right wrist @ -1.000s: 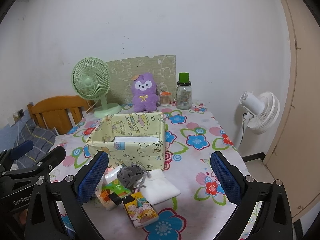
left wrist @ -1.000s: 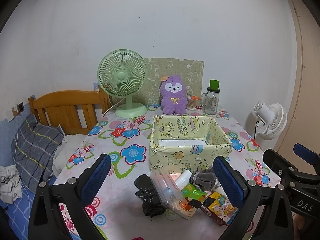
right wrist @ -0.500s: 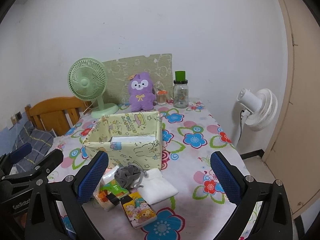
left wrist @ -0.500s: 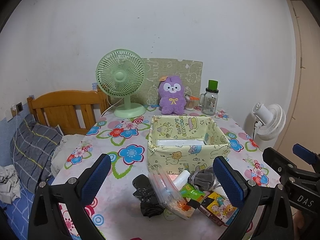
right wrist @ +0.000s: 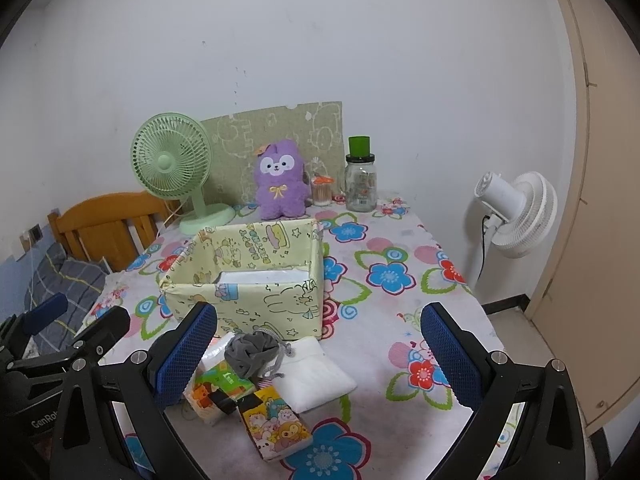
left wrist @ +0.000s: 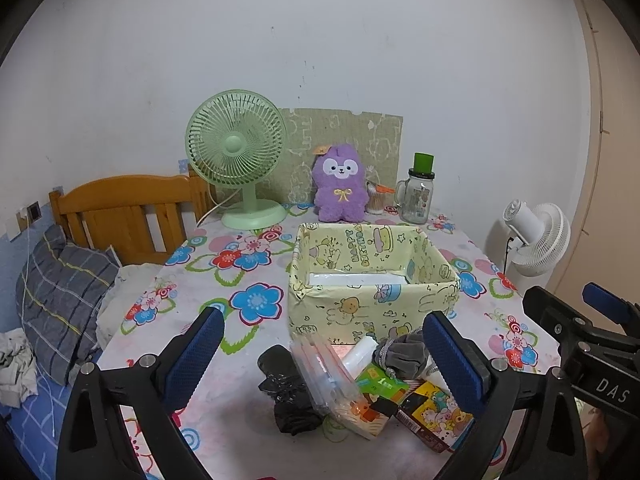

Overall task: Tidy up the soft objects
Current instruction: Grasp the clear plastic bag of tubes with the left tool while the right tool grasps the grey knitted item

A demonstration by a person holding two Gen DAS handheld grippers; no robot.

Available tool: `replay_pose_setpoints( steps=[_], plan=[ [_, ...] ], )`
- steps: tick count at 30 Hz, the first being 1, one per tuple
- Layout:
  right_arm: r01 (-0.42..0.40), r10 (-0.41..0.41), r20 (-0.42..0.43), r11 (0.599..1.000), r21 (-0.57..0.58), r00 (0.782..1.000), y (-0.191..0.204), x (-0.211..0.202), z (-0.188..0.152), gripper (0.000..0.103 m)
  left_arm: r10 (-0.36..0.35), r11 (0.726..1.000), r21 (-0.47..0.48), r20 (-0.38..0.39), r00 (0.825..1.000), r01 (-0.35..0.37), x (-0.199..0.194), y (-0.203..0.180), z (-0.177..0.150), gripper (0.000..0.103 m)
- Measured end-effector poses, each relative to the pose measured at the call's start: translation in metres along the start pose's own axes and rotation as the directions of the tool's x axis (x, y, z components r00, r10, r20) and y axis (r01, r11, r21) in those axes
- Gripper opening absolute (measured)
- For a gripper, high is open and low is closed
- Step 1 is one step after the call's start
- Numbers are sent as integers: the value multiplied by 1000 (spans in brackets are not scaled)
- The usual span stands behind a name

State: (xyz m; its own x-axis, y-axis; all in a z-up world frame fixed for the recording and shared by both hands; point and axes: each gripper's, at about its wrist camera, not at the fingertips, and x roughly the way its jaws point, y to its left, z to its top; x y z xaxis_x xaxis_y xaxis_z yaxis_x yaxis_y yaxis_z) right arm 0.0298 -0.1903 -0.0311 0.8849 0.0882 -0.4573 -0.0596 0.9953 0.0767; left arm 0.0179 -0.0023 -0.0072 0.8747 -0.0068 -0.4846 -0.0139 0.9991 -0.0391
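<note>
Blue-padded and spread wide, the left gripper (left wrist: 324, 356) and the right gripper (right wrist: 320, 350) both hover empty above the near edge of the floral tablecloth (right wrist: 400, 248). Just past their tips lies the pile: a grey drawstring pouch (right wrist: 252, 352) touching a folded white cloth (right wrist: 316, 374) at its 4 o'clock, cartoon tissue packs (right wrist: 276, 428) at 6 o'clock, a crumpled black bag (left wrist: 290, 394) farther left. At the pouch's 12 o'clock stands the yellow cartoon-print box (right wrist: 256, 280), with a purple plush toy (right wrist: 280, 180) beyond.

"DAS" on right hand-held gripper (left wrist: 580, 320)
</note>
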Motion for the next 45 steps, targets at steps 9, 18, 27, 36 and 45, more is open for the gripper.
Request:
replay_pose_setpoints(
  steps=[9,18,27,36,45],
  plan=[
    [8,-8,-46,1000,16,999,-3,24,-4,103,-19,1000,0,-41,999,19,21,0,-9,99],
    [-16,16,-103,1000,-3,995,2,53,-13,102,-28,999,22,-103,994,30,44,-5,-20,98],
    [-44,43,-151,999,-4,988,10,76,-19,102,-2,1000,23,-172,985,6,68,-1,-29,96],
    [-61,54,-210,998,-25,976,26,101,-25,102,-3,1000,4,-233,972,4,91,10,-37,95],
    [-80,68,-258,996,-38,964,39,119,-29,98,-32,999,-34,-298,954,23,114,20,-41,89]
  ],
)
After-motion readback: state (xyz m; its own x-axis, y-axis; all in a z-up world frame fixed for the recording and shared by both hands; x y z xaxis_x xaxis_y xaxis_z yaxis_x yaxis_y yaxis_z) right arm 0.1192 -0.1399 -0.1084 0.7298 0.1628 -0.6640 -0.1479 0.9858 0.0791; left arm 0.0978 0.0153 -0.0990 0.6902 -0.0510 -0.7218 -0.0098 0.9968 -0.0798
